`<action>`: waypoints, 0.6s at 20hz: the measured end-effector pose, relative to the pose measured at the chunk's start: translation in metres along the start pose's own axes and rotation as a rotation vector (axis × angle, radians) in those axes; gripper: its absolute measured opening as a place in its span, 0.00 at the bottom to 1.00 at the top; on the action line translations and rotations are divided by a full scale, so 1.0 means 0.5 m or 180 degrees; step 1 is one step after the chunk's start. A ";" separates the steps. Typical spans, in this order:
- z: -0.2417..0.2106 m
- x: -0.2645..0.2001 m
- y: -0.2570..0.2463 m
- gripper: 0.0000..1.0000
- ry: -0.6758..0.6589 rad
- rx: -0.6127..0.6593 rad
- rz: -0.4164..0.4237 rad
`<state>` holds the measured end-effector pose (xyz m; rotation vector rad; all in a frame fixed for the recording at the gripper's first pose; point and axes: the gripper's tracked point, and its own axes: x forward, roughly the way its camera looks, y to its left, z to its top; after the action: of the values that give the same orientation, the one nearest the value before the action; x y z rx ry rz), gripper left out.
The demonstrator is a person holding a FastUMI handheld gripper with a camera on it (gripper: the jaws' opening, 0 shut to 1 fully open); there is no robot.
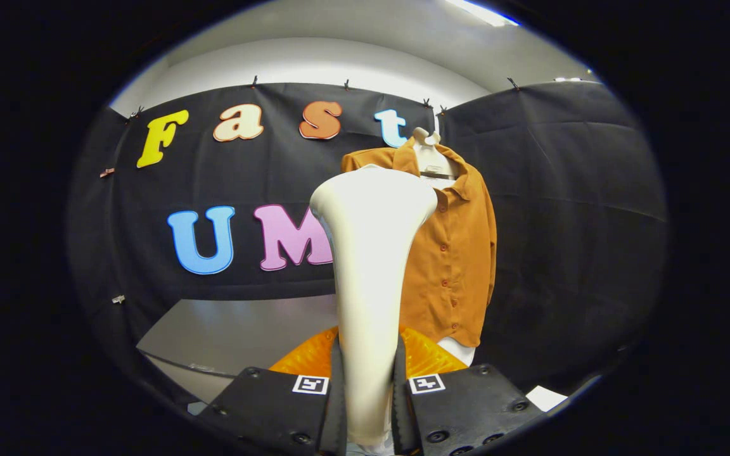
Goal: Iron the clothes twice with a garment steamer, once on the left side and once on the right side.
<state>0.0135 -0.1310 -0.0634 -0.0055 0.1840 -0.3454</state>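
My gripper [369, 386] clamps both fingers on the smooth, glossy white plastic garment steamer [371, 253]; beyond it, the rust-orange button-up cloth shirt [454, 253] looks soft and matt on a smooth white mannequin form [427, 149]; a ridged, translucent orange plastic piece [305, 358] shines just ahead of my fingers.

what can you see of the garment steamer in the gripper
The garment steamer is cream-white and looks like smooth, glossy plastic. A slim handle rises upright from between the fingers and flares into a broad, rounded head at the top. The gripper is shut on the handle, one finger pressing each side. The head stands in front of the orange shirt, covering part of it; whether it touches the cloth cannot be told. No steam shows.
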 end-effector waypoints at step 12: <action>0.014 0.262 -0.142 0.31 0.0129 0.0129 0.0358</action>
<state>0.1122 -0.2422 -0.0772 0.0515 0.2164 -0.2372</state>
